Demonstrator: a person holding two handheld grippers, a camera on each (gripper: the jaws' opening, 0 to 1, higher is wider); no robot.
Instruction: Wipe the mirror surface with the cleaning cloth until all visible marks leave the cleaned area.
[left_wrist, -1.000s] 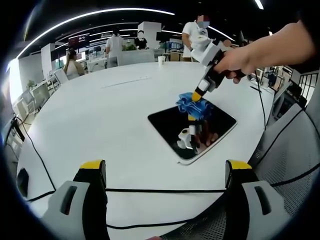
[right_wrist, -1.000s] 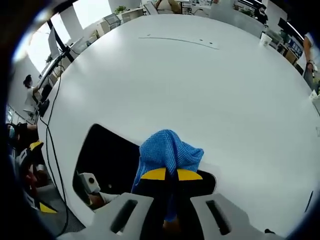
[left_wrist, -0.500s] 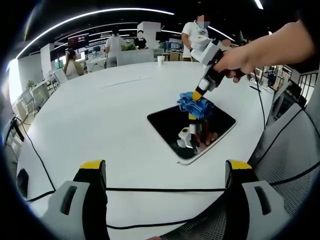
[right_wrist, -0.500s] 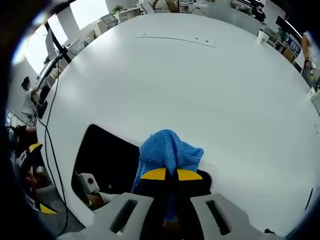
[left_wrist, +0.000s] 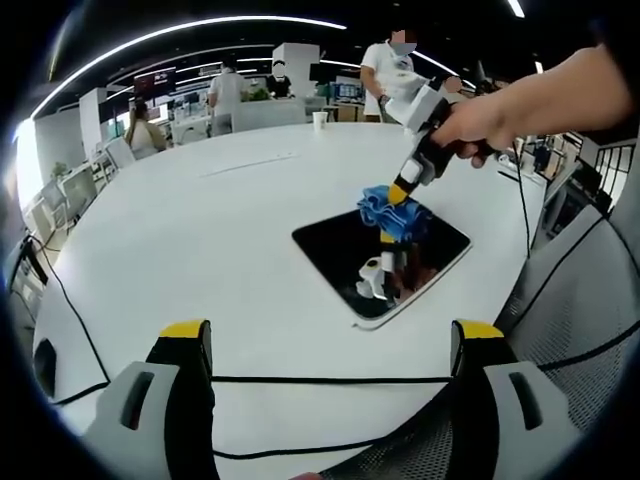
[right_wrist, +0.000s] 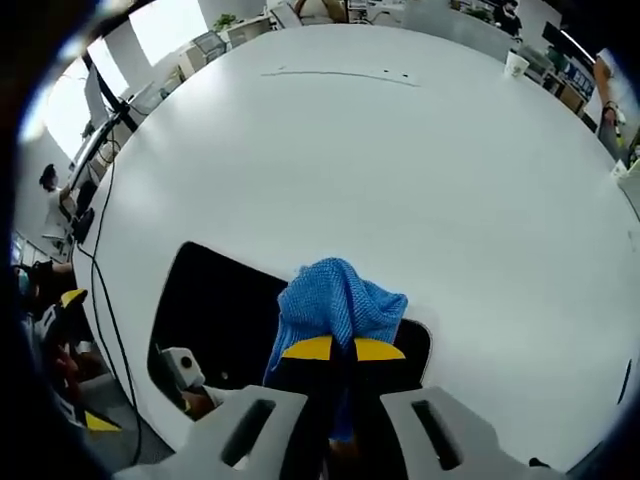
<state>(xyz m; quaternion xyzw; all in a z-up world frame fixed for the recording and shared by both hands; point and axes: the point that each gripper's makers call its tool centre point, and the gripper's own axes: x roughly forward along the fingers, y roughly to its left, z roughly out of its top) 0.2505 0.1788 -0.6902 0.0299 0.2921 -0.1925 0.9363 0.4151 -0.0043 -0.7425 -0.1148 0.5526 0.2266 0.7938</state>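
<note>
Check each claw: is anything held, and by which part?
The right claw is shut on the blue cloth, pinching a bunched fold with the rest fanning out over the mirror. The left claw is open, holding nothing.

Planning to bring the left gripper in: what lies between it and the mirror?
In the left gripper view, bare white table and one black cable lie between the left gripper and the mirror.

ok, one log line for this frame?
right gripper: shut on cloth | cloth: on mirror far end | left gripper: open, idle near table edge | phase: wiping
</note>
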